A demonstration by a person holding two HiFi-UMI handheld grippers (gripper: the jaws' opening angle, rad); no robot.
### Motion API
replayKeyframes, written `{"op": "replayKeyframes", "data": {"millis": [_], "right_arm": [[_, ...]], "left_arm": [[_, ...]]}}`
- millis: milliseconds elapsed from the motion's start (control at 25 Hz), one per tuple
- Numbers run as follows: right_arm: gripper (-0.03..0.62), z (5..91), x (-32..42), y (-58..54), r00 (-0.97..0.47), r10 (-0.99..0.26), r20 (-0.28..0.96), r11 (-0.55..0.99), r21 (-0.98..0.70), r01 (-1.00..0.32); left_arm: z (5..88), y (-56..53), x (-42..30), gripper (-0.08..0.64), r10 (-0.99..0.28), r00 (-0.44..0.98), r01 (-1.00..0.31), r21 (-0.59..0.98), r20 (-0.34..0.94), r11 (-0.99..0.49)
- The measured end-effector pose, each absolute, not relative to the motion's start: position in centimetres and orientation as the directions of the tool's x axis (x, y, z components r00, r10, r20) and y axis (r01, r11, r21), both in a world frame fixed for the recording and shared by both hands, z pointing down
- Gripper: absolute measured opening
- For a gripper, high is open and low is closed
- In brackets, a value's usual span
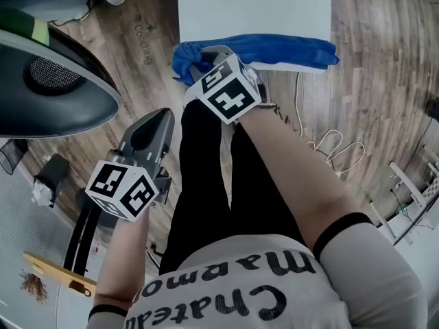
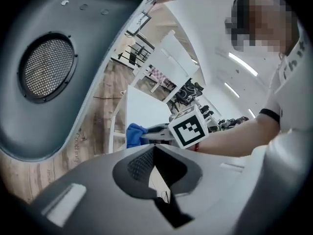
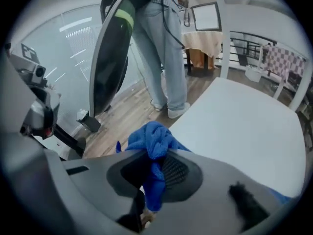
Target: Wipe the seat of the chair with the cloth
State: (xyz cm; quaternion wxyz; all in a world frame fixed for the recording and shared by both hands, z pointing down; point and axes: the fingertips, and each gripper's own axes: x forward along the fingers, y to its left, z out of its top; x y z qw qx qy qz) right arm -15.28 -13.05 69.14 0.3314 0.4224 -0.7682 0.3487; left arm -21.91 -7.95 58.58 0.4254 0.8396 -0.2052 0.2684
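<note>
Currently on a wood-plank floor (image 1: 370, 81), indoor room. Far left, a dark curved shell with a round mesh vent (image 1: 48, 94) fills the corner – can't tell what it belongs to. Below it, a wooden-handled brush (image 1: 55, 273) lies on the floor, partly cut off by the frame edge.

The left gripper (image 1: 164, 118) hovers over the floor beside the shell, well apart from the seat. Its jaws are pressed together with nothing between them.

In the middle, the right gripper (image 1: 199, 64) sits at the near left corner of the white chair seat (image 1: 254, 5), jaws clamped on the blue cloth (image 1: 288, 49). The cloth stretches rightward along the seat's near edge, and its left end is bunched and hidden under the jaws. The seat's far side runs out of frame.

On the right, a white cable (image 1: 329, 146) loops across the floor.

The right gripper view shows a bystander (image 3: 166, 58) past the seat – only jeans and shoes are visible.
</note>
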Motion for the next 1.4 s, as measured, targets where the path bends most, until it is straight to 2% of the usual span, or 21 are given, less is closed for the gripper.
{"op": "replayKeyframes", "data": {"millis": [200,280,680,920,1040,1120,1240,1400], "right_arm": [[0.06,69.2,-11.4,-11.5,-0.335,-0.483,0.809,0.256,-0.236,-0.937],[0.06,69.3,-9.1,-10.2,-0.319,-0.485,0.814,0.242,-0.226,-0.944],[0.06,69.4,6.4,-1.2,-0.194,-0.472,0.86,0.196,-0.112,-0.974],[0.06,69.8,14.7,4.0,-0.145,-0.402,0.904,0.094,-0.117,-0.989],[0.06,70.3,17.1,6.9,-0.168,-0.286,0.943,-0.01,-0.178,-0.984],[0.06,69.7,18.5,7.6,-0.212,-0.265,0.941,-0.095,-0.244,-0.965],[0.061,64.5,19.3,6.2,-0.312,-0.441,0.842,-0.136,-0.407,-0.903],[0.061,52.0,18.6,4.6,-0.353,-0.653,0.67,0.015,-0.456,-0.89]], "left_arm": [[58.1,-6.9,-19.7,0.006,-0.113,0.788,-0.553,0.615,0.605,-0.563],[57.8,-6.6,-18.7,0.006,-0.123,0.784,-0.555,0.598,0.609,-0.577],[54.7,-3.6,-11.5,0.006,-0.302,0.756,-0.644,0.579,0.58,-0.5],[51.0,-0.7,-6.7,0.006,-0.351,0.759,-0.64,0.531,0.548,-0.555],[48.3,-0.4,-6.1,0.006,-0.408,0.746,-0.659,0.492,0.527,-0.57],[46.3,-0.8,-5.9,0.006,-0.457,0.732,-0.676,0.461,0.505,-0.574],[42.9,-0.7,-5.7,0.005,-0.523,0.714,-0.699,0.431,0.465,-0.571],[37.5,0.4,-6.4,0.006,-0.583,0.699,-0.715,0.43,0.413,-0.552]]}}
